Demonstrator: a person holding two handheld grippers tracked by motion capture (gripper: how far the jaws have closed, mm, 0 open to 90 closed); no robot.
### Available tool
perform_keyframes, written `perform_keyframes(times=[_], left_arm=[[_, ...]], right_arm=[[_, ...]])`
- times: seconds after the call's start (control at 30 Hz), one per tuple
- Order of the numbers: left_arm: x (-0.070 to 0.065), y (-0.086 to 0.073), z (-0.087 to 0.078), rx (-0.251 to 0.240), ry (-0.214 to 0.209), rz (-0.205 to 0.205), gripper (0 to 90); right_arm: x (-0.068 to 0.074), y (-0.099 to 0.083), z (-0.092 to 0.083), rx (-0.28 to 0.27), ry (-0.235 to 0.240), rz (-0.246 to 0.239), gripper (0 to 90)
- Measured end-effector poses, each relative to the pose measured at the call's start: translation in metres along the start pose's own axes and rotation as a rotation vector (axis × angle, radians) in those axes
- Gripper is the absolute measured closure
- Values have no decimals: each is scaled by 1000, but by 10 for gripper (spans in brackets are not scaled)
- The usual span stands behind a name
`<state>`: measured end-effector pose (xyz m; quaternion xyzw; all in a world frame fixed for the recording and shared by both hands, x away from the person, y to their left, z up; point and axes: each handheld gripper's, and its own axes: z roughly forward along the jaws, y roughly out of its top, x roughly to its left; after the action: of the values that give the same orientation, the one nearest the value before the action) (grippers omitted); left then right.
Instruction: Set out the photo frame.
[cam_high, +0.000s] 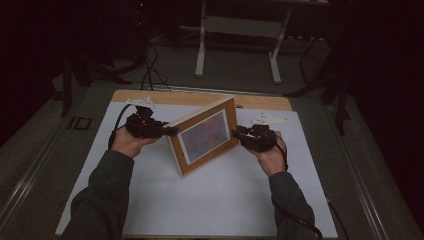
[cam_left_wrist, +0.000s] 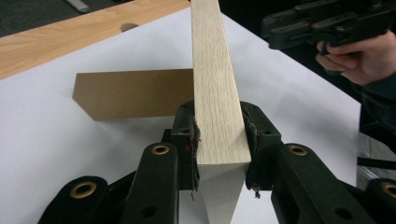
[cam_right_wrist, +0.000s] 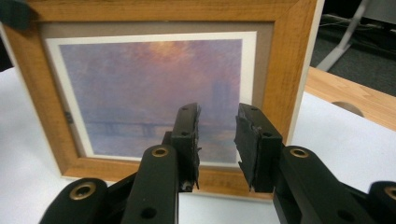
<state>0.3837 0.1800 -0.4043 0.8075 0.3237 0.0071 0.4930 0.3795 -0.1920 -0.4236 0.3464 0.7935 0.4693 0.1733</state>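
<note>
The left hand-held gripper (cam_high: 170, 131) pinches the frame's (cam_high: 205, 135) nine-o'clock edge in the high view; the frame stands mid-table (cam_high: 210, 200), with the right hand-held gripper (cam_high: 235, 134) just at its three o'clock. In the left gripper view the jaws clamp the frame's pale edge (cam_left_wrist: 217, 93); a brown stand (cam_left_wrist: 135, 98) sits at ten o'clock. In the right gripper view the jaws gape narrowly, holding nothing, before the picture (cam_right_wrist: 154, 88).

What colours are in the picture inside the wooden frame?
Hazy purple and blue with an orange glow near the top of the picture, best seen in the right gripper view.
</note>
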Motion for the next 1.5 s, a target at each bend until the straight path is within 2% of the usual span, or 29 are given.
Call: perform_keyframes(times=[0.23, 0.33, 0.53, 0.63, 0.7, 0.87, 0.97, 1.0, 1.07, 1.17, 1.27, 1.4, 1.5], left_arm=[[0, 1, 4, -12, -60, 16, 720], [-2, 1, 5, -13, -62, 27, 721], [-10, -5, 6, -43, 24, 26, 696], [-16, -13, 13, -32, 78, 41, 642], [-19, -20, 17, -46, 105, 49, 630], [-29, -33, 20, -105, 180, 49, 648], [-32, -37, 17, -153, 205, 72, 681], [-32, -38, 17, -160, 206, 69, 682], [-29, -39, 16, -172, 169, 50, 693], [-22, -38, 15, -169, 110, 26, 708], [-16, -36, 14, -147, 55, 32, 716], [-8, -28, 12, -92, 38, 34, 719], [-3, -24, 11, -75, 36, 30, 718]], right_arm=[[-9, -1, -2, -4, -30, 25, 689], [-12, -1, -5, -17, -49, 31, 689], [-21, -2, -9, -18, -72, 54, 685], [-23, -3, -7, -11, -76, 53, 683], [-24, -3, -3, 5, -80, 46, 681], [-26, -3, 3, 18, -83, 44, 660], [-27, -2, 5, 17, -72, 43, 599], [-27, -1, 6, 17, -69, 23, 573], [-27, 0, 9, 16, -63, 9, 528], [-29, 1, 12, 7, -75, 20, 463], [-31, 3, 14, 5, -90, 26, 426], [-34, 6, 20, 6, -62, 25, 374], [-35, 12, 26, 1, -40, 26, 349]])
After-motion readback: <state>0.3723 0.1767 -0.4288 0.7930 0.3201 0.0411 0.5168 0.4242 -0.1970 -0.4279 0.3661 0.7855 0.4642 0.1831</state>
